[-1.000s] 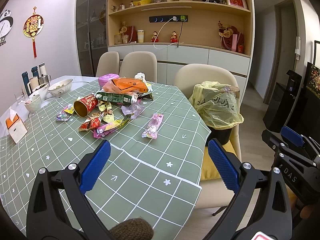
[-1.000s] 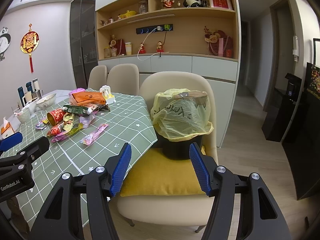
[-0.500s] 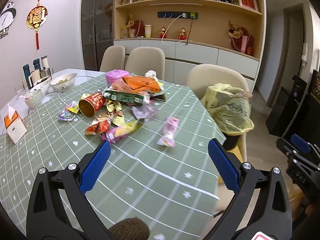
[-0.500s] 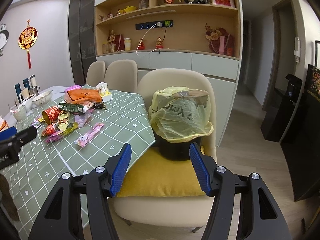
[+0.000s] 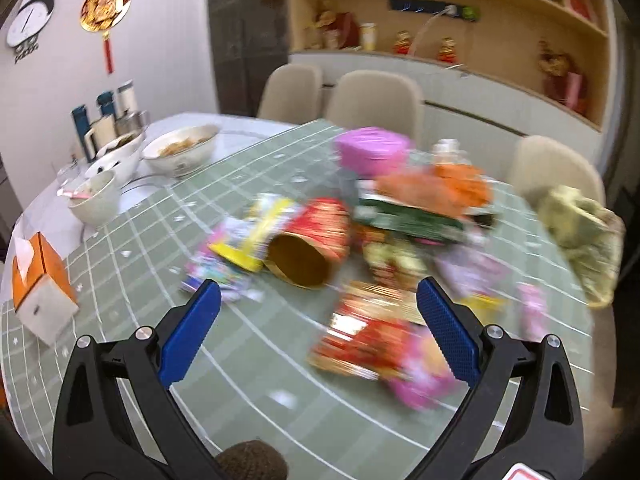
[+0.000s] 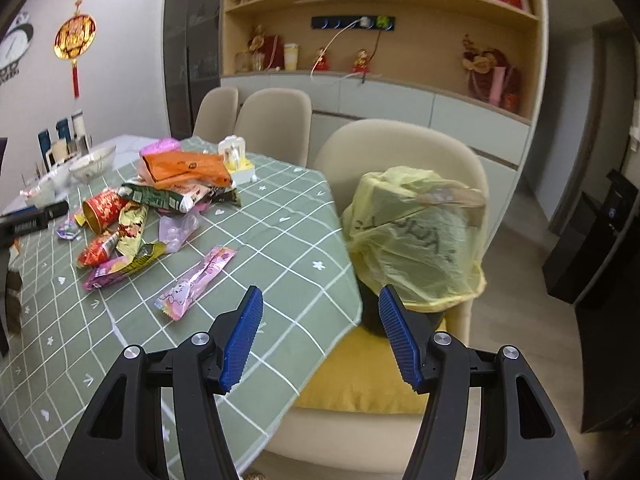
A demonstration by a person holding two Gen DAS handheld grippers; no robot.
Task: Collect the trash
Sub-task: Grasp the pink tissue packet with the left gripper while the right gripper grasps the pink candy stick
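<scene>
Green checked tablecloth (image 6: 280,216) over table, littered with snack wrappers in a loose pile. Left-wrist view motion-blurred; detail soft.

Left gripper (image 5: 318,312): jaws spread wide, nothing between them, held above cloth just short of pile. Red-and-gold paper cup (image 5: 310,248) on its side, mouth toward camera, directly ahead between blue pads. Red foil wrapper (image 5: 364,344) near right-hand pad, blurred. Yellow packet (image 5: 256,236) touching cup's left side. Orange bag (image 5: 436,188) atop green packet (image 5: 404,220) further back. Pink lidded container (image 5: 372,150) behind those.

Right gripper (image 6: 320,336): jaws apart, empty, held off table edge, facing chair. Bin lined with yellow bag (image 6: 416,240) standing on yellow cushion (image 6: 360,380) of beige chair (image 6: 400,144), just beside table corner. Pink wrapper (image 6: 196,282) alone on cloth, apart from pile, nearest this gripper.

Far left of table: bowls (image 5: 182,154), flasks (image 5: 104,112), orange tissue box (image 5: 38,276). Shelving with ornaments (image 6: 380,20) on back wall.
</scene>
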